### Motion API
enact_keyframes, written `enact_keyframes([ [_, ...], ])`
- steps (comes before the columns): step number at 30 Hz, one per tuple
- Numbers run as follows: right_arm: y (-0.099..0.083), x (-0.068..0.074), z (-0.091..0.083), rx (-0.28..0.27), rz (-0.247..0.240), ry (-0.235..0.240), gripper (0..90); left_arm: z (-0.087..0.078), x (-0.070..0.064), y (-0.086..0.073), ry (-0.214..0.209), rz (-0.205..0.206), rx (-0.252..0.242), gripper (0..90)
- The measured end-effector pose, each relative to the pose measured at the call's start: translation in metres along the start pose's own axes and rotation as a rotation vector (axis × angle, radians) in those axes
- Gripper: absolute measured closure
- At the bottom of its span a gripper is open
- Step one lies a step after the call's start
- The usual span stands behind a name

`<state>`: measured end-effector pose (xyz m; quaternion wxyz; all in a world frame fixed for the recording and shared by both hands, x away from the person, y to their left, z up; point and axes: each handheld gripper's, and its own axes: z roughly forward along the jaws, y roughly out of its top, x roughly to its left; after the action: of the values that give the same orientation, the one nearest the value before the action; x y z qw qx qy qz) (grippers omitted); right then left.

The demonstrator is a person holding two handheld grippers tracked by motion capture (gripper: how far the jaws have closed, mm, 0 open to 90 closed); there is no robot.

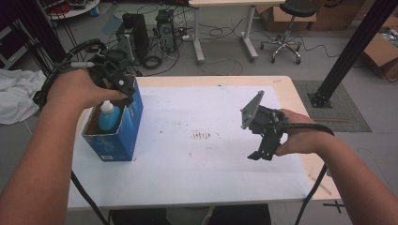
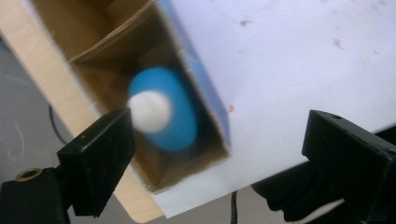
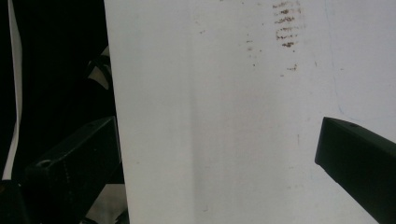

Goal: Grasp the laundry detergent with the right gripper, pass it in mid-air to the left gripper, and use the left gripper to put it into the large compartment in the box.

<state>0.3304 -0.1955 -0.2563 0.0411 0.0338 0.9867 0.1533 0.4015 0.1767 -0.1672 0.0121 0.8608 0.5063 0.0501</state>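
Observation:
A blue cardboard box stands open-topped at the table's left side. Inside it sits a light blue bottle with a white cap. In the left gripper view the same bottle and its cap lie below, inside the box. My left gripper hovers over the box's far end, open with nothing between its fingers. My right gripper hangs open over the white sheet at the right, pointing down, holding nothing.
The white sheet carries brown smudges near its middle. The wooden table edge shows to the right. Beyond the table the floor holds computer towers, cables, a stool and a black post.

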Motion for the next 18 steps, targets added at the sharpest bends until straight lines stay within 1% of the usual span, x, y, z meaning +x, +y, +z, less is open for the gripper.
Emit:
enact_keyframes([
  [1,0.000,0.000,-0.001,0.004,0.001,0.000,0.0,-0.001,-0.002,0.001,-0.003,0.020,0.006,6.0],
  [2,-0.001,0.000,-0.001,0.003,0.001,0.000,0.0,-0.001,-0.007,0.002,-0.002,0.055,0.007,4.8],
  [3,-0.002,-0.001,-0.002,0.004,0.003,-0.001,0.0,-0.002,-0.010,0.003,0.003,0.077,0.011,3.3],
  [4,-0.002,-0.001,-0.002,0.004,0.004,0.000,0.0,-0.002,-0.015,0.004,0.011,0.111,0.013,0.3],
  [5,-0.003,-0.001,-0.003,0.005,0.005,0.001,0.0,-0.003,-0.020,0.005,0.014,0.146,0.014,0.1],
  [6,-0.004,-0.002,-0.003,0.011,0.006,0.001,0.0,-0.003,-0.024,0.005,0.013,0.171,0.010,0.1],
  [7,-0.005,-0.002,-0.004,0.015,0.007,0.002,0.0,-0.003,-0.024,0.005,0.013,0.171,0.010,0.1],
  [8,-0.007,-0.003,-0.004,0.020,0.009,0.002,0.0,-0.004,-0.031,0.006,0.012,0.223,0.009,0.1],
  [10,-0.009,-0.004,-0.004,0.033,0.012,0.003,0.0,-0.003,-0.040,0.008,0.015,0.294,0.008,0.1],
  [12,-0.010,-0.005,-0.005,0.045,0.017,0.003,0.0,-0.002,-0.047,0.009,0.019,0.341,0.005,0.1],
  [13,-0.011,-0.005,-0.006,0.054,0.018,0.001,0.0,0.000,-0.050,0.009,0.016,0.364,0.001,0.1],
  [14,-0.011,-0.006,-0.006,0.059,0.018,0.001,0.0,0.002,-0.055,0.010,0.003,0.393,0.002,0.1],
  [15,-0.011,-0.006,-0.006,0.059,0.018,0.001,0.0,0.002,-0.055,0.010,0.003,0.393,0.002,0.1],
  [16,-0.011,-0.005,-0.007,0.073,0.013,0.003,0.0,0.004,-0.057,0.010,-0.015,0.414,0.004,0.1],
  [18,-0.011,-0.005,-0.008,0.085,0.010,0.008,0.0,0.008,-0.060,0.011,-0.048,0.447,0.009,0.1],
])
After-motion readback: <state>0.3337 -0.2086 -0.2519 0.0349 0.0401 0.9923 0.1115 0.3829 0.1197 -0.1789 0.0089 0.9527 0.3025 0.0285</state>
